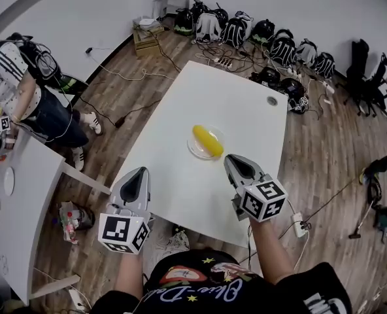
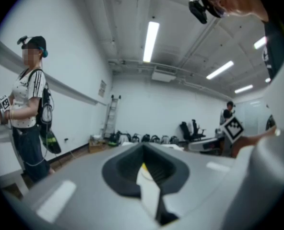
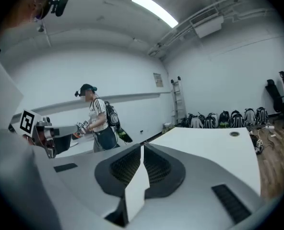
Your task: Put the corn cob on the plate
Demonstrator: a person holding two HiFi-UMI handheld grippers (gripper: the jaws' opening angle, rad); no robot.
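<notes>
The yellow corn cob (image 1: 207, 140) lies on a clear glass plate (image 1: 192, 151) near the middle of the white table (image 1: 239, 90). My left gripper (image 1: 136, 175) hovers over the table's near left edge, well short of the plate, with its jaws together and nothing between them. My right gripper (image 1: 234, 163) is just near-right of the plate, a little apart from it, also shut and empty. In the left gripper view the closed left gripper (image 2: 143, 159) points level across the table. In the right gripper view the shut right gripper (image 3: 142, 151) points over the tabletop (image 3: 214, 145).
A person (image 1: 30, 90) stands at the left beside a second white table (image 1: 17, 201). Backpacks (image 1: 246, 31) line the far wall, with cables on the wooden floor. A wooden crate (image 1: 146, 41) and black chairs (image 1: 367, 70) stand at the back. A bag (image 1: 72, 216) lies under the table's left.
</notes>
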